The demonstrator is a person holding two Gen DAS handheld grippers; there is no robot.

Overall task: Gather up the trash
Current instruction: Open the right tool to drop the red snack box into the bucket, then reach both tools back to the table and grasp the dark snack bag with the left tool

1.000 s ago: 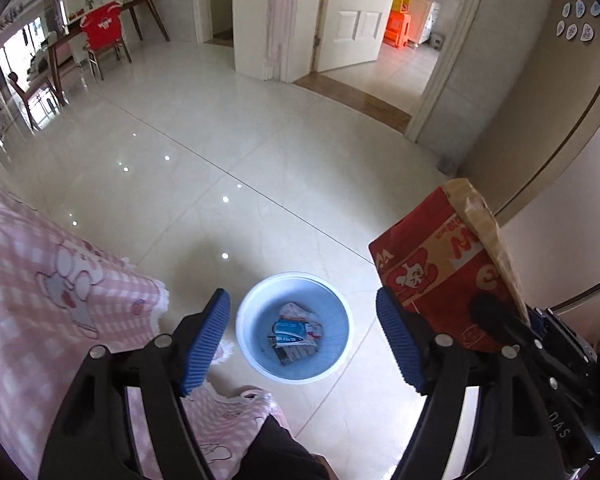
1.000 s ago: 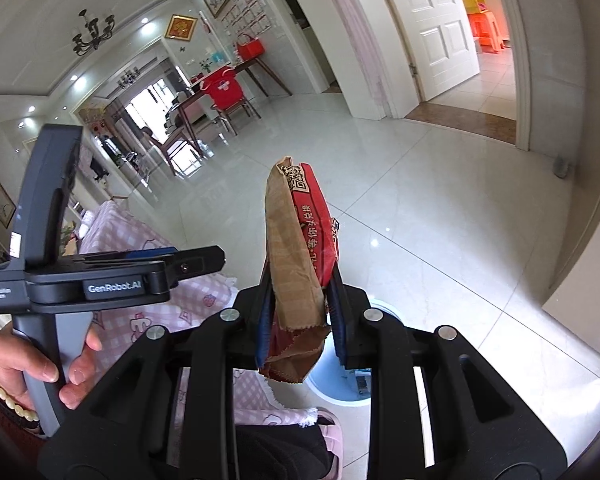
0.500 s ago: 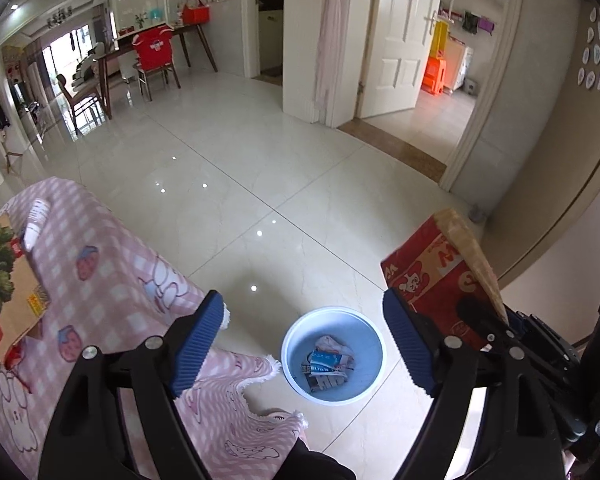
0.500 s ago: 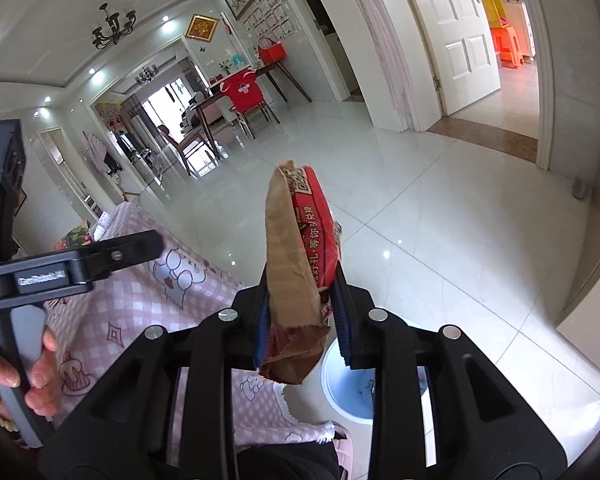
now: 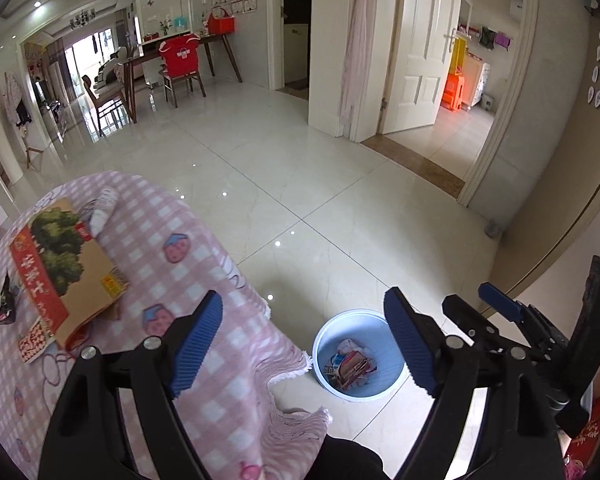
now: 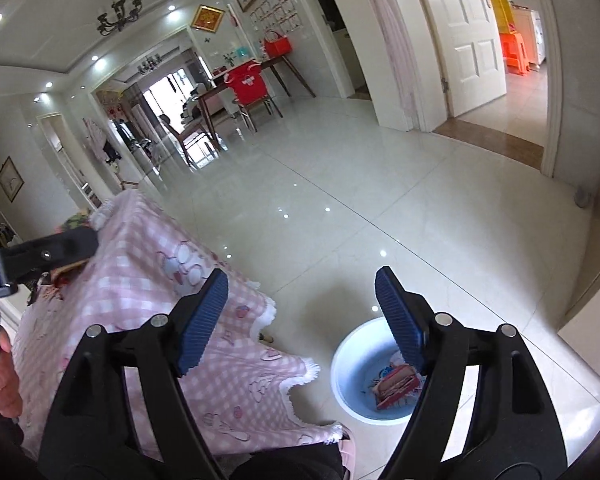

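A light blue bin (image 5: pixel 385 378) stands on the tiled floor beside the table's corner. A red and brown snack bag (image 5: pixel 354 365) lies inside it on other wrappers, and it also shows in the right wrist view (image 6: pixel 394 385). My right gripper (image 6: pixel 300 280) hangs above the bin (image 6: pixel 342 360); its jaws are opening with nothing between them. My left gripper (image 5: pixel 302 300) is open and empty over the table's edge. On the pink checked tablecloth (image 5: pixel 204 264) lie a brown paper bag with a tree picture (image 5: pixel 60 264), a small dark wrapper (image 5: pixel 6 304) and a red and white packet (image 5: pixel 34 346).
A person's hand (image 6: pixel 4 380) holds the left gripper's handle. The person's dark-clothed leg (image 5: pixel 340 460) is at the bottom. Glossy tiled floor (image 5: pixel 300 168) stretches to a dining table with chairs (image 5: pixel 176 68) and an open white door (image 5: pixel 416 52). A beige wall (image 5: pixel 560 208) is at the right.
The right gripper has opened and the red and brown bag has dropped into the bin. The left gripper has risen and swung left, which brings the tabletop and the paper bag into view.
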